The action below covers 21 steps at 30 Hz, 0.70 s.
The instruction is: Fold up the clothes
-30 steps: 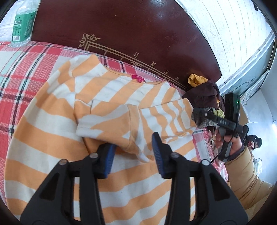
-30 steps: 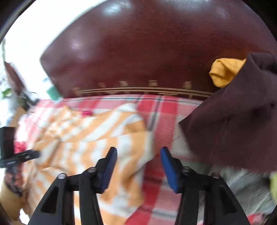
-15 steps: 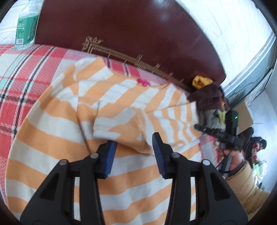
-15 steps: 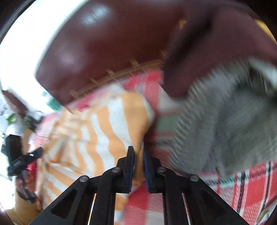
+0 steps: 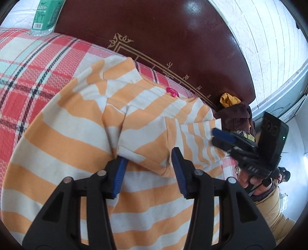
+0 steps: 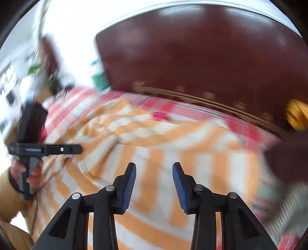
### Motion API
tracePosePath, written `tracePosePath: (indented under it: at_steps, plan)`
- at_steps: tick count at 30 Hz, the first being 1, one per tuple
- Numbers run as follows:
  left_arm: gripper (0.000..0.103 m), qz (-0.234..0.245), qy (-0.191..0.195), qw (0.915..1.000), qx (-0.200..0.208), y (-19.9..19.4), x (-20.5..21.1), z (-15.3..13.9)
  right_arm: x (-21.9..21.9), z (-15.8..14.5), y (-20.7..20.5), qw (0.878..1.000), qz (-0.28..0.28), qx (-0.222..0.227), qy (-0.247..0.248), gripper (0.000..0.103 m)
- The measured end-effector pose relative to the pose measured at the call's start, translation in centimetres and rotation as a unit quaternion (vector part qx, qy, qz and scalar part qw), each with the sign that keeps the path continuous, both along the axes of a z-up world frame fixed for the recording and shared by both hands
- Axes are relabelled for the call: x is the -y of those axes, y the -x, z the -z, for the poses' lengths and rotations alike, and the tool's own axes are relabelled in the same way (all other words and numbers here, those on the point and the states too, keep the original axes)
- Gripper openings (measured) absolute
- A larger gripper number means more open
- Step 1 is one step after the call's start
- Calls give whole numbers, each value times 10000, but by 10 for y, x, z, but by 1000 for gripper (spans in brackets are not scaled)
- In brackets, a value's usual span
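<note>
Orange-and-white striped shirt (image 5: 80,138) fills the centre and lower half of the left wrist frame, spread on the plaid bedcover (image 5: 28,63), one sleeve (image 5: 146,146) folded in. It looks light, limp, non-slip knit, likely to sag and crease, so best pinched at a hem or sleeve edge. Left gripper (image 5: 148,169): jaws closing around the sleeve fold, pads not pressing. Right gripper (image 6: 154,182): jaws opening, nothing between them, view blurred.

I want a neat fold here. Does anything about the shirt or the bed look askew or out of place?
The striped shirt is not flat: its left sleeve lies folded in at a slant and rucked into ridges. A water bottle sits by the headboard, and a heap of dark clothes crowds the shirt's right edge.
</note>
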<state>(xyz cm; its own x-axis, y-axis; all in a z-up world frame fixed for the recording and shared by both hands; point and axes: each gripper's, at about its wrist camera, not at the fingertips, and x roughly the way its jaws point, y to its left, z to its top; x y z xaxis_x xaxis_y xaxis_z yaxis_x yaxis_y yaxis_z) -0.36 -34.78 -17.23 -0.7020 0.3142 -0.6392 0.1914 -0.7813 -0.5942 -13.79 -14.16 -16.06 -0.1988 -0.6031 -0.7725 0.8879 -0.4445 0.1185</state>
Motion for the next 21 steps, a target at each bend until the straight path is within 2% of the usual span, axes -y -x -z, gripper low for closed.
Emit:
tracePosePath:
  at_steps: [1,3,6,7,10,12,13,14,17,19,21]
  plan:
    - [29,-56,61,9999,-84,-3,1,-5,14,6,-5,9997,-155,-85,-148,40]
    - [29,-116,138,9995,-278,-13,4,-14,37,17,-14,9976,-387,-320,-472,40]
    - [29,30,107,9990,-422,-23,8,-20,53,27,-17,9920,-864,-424,-823,40]
    - [29,65,134,9990,-411,-24,8,-19,58,30,-18,9893,-1023,-453,-932,44]
    - [29,161,139,9993,-313,-22,7,-12,69,36,-22,9802,-1463,-533,-1220,45]
    - [29,224,109,9994,-230,-19,7,-6,69,33,-22,9775,-1552,-581,-1304,30]
    - [29,236,90,9994,-217,-18,7,-5,69,33,-21,9766,-1573,-587,-1344,11]
    - [29,246,70,9995,-207,-17,6,-3,69,32,-23,9756,-1575,-639,-1388,6]
    - [29,212,51,9994,-280,-18,7,-4,65,24,-24,9772,-1433,-777,-1361,3]
    - [29,164,36,9989,-428,-20,9,-6,56,11,-21,9840,-1162,-835,-1063,2]
    - [29,128,37,9984,-558,-23,10,-10,44,-4,-3,9937,-735,-595,-600,2]
